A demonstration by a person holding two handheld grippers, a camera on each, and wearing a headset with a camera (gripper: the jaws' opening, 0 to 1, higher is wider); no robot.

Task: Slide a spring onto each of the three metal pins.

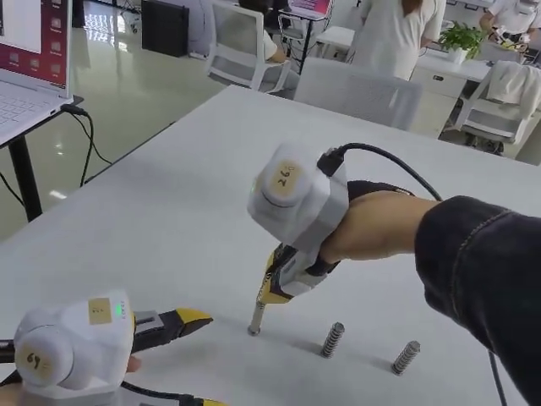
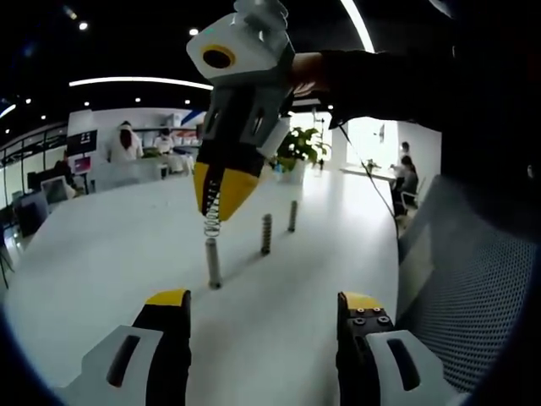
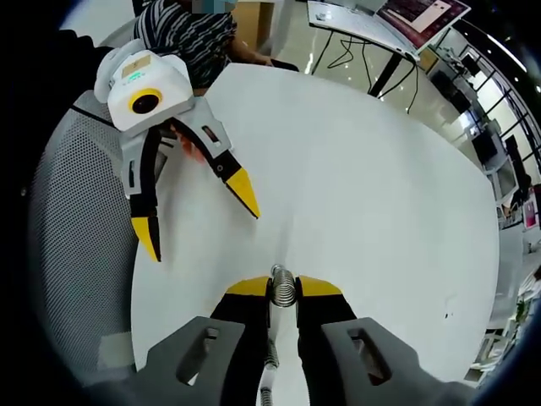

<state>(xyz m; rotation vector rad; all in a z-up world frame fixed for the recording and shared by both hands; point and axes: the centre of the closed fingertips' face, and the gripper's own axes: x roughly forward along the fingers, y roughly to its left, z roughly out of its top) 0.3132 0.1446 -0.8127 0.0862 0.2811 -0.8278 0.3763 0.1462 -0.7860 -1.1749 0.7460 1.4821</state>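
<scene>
At the lower left of the head view, the white-bodied left gripper with yellow jaw tips (image 1: 203, 362) hovers low over the plain white tabletop (image 1: 169, 211), its jaws spread wide and holding nothing. Toward the middle, the matching right gripper (image 1: 272, 292) points steeply down, jaws pressed onto a small coiled steel spring (image 2: 211, 222) (the coil's top peeks out between the tips in the right gripper view). That spring hangs directly over the bare upright metal pin (image 1: 256, 317), its lower end just at the pin's tip; whether it has caught, I cannot tell. Farther right, a second pin (image 1: 332, 338) and a third pin (image 1: 406, 357) already wear springs. So this looks like the last threading of the three. The next move calls for lowering the coil straight along the pin, then letting go.
</scene>
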